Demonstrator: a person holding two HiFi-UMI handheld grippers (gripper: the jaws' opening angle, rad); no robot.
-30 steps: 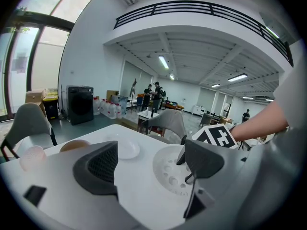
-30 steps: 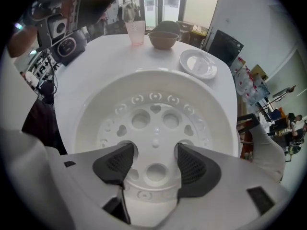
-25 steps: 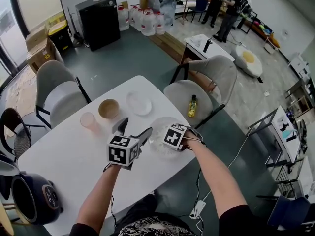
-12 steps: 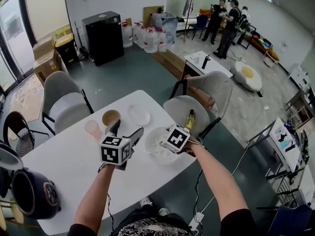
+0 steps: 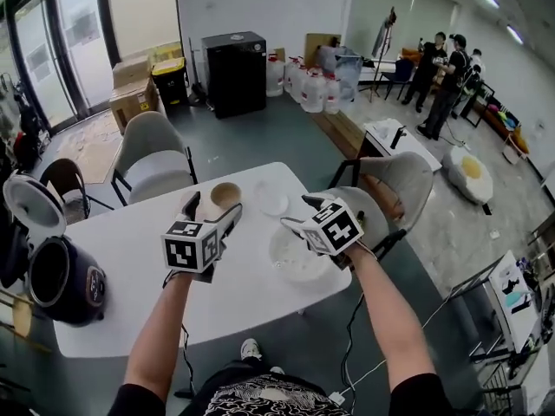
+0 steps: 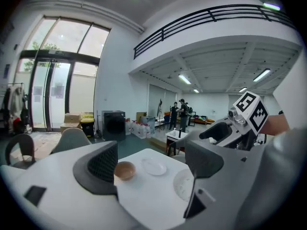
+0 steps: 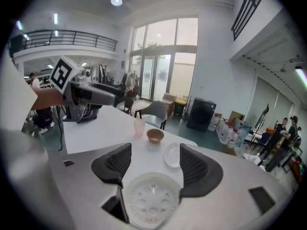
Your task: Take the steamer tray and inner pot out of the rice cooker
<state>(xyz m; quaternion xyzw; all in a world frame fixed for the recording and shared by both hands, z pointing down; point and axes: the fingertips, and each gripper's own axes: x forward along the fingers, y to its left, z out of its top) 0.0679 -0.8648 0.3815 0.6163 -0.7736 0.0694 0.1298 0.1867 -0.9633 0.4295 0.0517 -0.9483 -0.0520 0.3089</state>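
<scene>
Steamer tray (image 5: 295, 263) is lying flat on the white table (image 5: 243, 306), at the table's near right corner, with nothing gripping it. It is a round, pale, translucent disc with a raised rim and rings of small holes across its face, which the right gripper view (image 7: 152, 200) is showing plainly. One such tray is in sight.

One rice cooker (image 5: 65, 280) is standing at the table's left end, dark-bodied, with its pale lid (image 5: 33, 204) swung up. Whether the inner pot is sitting inside cannot be told.

Two grippers are hovering over the table's near half. The left gripper (image 6: 151, 164) is holding its jaws released and wide apart, with only bare tabletop showing between them. The right gripper (image 7: 153, 166) is also spread open. The tray is showing between and below its pads, but it is resting on the table apart from them.

Toward the table's far side one brown bowl (image 5: 225, 194) and one clear plate (image 5: 271, 200) are sitting near each other, and one pinkish cup (image 7: 139, 127) is standing just beside the bowl.

Three chairs are standing around the table: a grey one (image 5: 152, 154) at its far side, a grey one (image 5: 395, 185) at its right end and a dark one (image 5: 65, 185) near its left end. Three people (image 5: 447, 59) are standing well beyond the table's right end.
</scene>
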